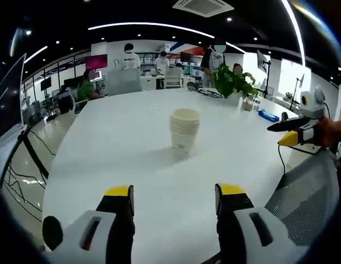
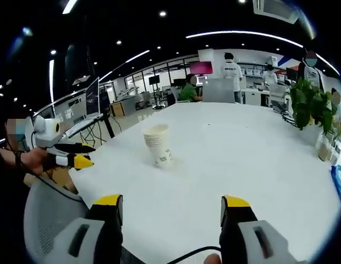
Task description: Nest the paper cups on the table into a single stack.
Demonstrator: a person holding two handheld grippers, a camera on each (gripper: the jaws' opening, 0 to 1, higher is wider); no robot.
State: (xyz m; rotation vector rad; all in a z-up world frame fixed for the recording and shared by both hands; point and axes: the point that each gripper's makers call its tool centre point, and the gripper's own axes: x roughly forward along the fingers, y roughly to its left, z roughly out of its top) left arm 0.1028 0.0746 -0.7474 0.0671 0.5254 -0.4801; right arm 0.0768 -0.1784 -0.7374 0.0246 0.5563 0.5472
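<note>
The cups (image 1: pixel 185 131) stand nested in one stack at 12 o'clock on the bench (image 1: pixel 132 159). Both grippers' jaws are wide and hold nothing; best keep clear so it won't tip.

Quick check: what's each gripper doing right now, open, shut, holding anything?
Left gripper: open, empty, back from the cup stack.
Right gripper: open, empty, also short of the stack.

yellow-tipped black fingers (image 1: pixel 120 212), white housings

Open office, long white table (image 1: pixel 132 143), potted plant (image 1: pixel 234 82), curved ceiling light strips (image 1: pixel 148 25), monitors
</note>
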